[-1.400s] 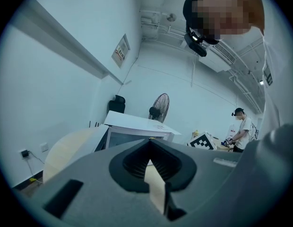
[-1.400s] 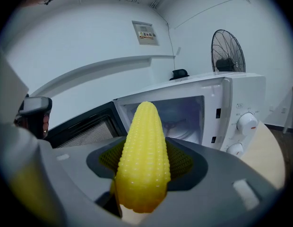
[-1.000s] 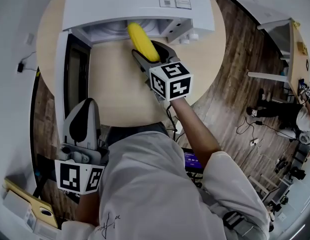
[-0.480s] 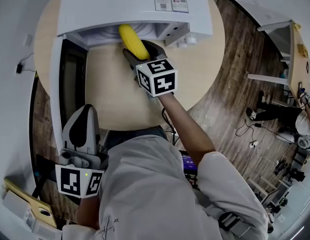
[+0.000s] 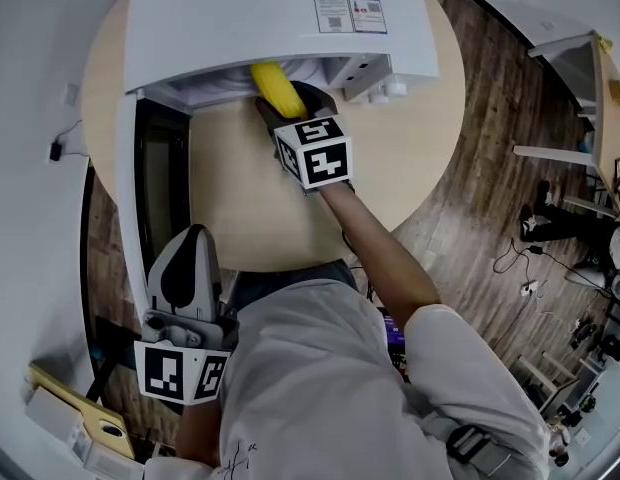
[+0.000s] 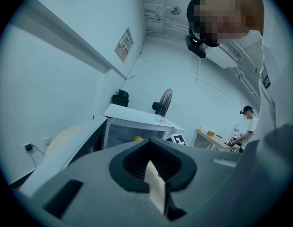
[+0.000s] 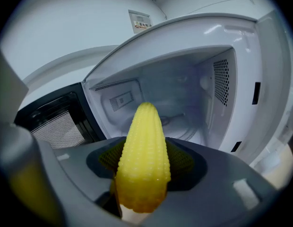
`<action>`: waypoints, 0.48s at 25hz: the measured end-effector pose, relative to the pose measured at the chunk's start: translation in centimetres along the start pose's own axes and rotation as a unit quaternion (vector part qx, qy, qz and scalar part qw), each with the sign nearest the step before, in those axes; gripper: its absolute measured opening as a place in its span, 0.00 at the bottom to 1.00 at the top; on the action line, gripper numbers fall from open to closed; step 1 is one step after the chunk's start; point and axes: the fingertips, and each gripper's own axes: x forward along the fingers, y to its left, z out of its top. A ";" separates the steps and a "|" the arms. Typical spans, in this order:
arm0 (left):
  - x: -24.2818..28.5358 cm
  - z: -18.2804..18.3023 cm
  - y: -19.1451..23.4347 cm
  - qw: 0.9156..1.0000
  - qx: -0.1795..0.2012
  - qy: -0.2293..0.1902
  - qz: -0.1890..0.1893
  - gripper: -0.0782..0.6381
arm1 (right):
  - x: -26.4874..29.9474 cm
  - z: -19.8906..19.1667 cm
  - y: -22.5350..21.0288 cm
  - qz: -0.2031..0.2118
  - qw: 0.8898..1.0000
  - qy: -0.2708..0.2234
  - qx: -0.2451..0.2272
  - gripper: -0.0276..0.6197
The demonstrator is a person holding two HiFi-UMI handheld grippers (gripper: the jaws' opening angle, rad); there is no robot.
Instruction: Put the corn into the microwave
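The yellow corn (image 5: 273, 86) is clamped between the jaws of my right gripper (image 5: 282, 105), which is shut on its thick end. Its tip reaches into the mouth of the white microwave (image 5: 250, 18) at the back of the round table (image 5: 250, 208). In the right gripper view the corn (image 7: 142, 160) points into the empty cavity (image 7: 184, 98), with the open door (image 7: 52, 122) swung out to the left. My left gripper (image 5: 185, 268) hangs low by the person's body, near the open door (image 5: 160, 168), shut on nothing. The left gripper view shows its jaws closed (image 6: 151, 167) and the microwave (image 6: 137, 126) beyond.
The microwave door juts out along the table's left side. Wooden floor surrounds the table, with a desk (image 5: 580, 98) and a seated person (image 5: 560, 218) far right. A yellow board (image 5: 80, 418) lies at the lower left. A fan (image 6: 164, 100) stands behind the microwave.
My right gripper has carried the corn forward and down toward the microwave, so its tip now sits under the upper edge of the opening. The left gripper has stayed in place.
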 end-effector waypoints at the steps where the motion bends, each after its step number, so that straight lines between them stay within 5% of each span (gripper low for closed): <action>1: 0.0 0.0 0.1 1.000 0.001 0.001 0.000 0.09 | 0.3 0.0 0.0 -0.002 1.000 -0.001 0.001 0.45; 12: -0.4 0.1 0.7 1.000 0.003 0.008 0.011 0.09 | 3.0 0.8 0.0 -0.007 1.000 -0.008 -0.009 0.45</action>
